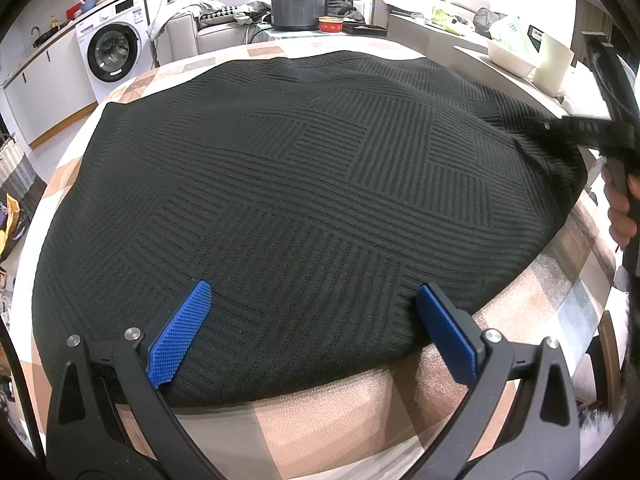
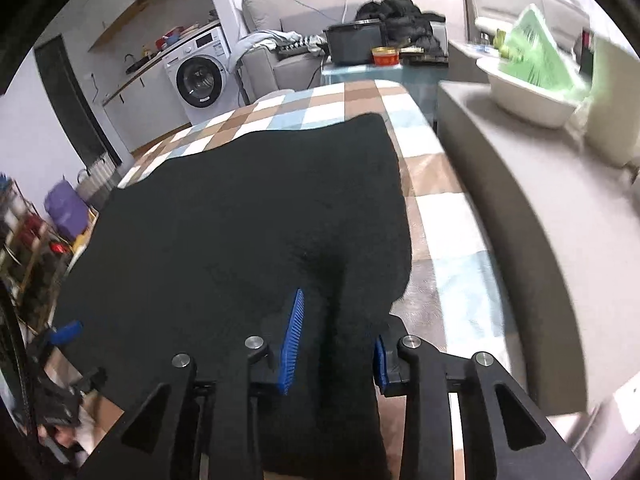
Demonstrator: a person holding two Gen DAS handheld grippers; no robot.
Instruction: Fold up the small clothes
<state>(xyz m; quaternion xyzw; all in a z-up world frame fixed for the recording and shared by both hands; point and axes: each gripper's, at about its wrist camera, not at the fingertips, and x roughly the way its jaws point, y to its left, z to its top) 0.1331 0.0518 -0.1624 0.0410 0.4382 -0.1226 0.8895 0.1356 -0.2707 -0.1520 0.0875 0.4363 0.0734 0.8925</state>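
Jaws of right gripper [image 2: 334, 340] straddle a black sweater [image 2: 240, 220] fold, left gripper [image 1: 308, 336] spread.

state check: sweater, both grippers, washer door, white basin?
black sweater: spread flat on table, right edge bunched
left gripper: open, straddling near hem
right gripper: sweater fold between pads; grip unclear
washing machine: door closed
white basin: upright, green bag inside
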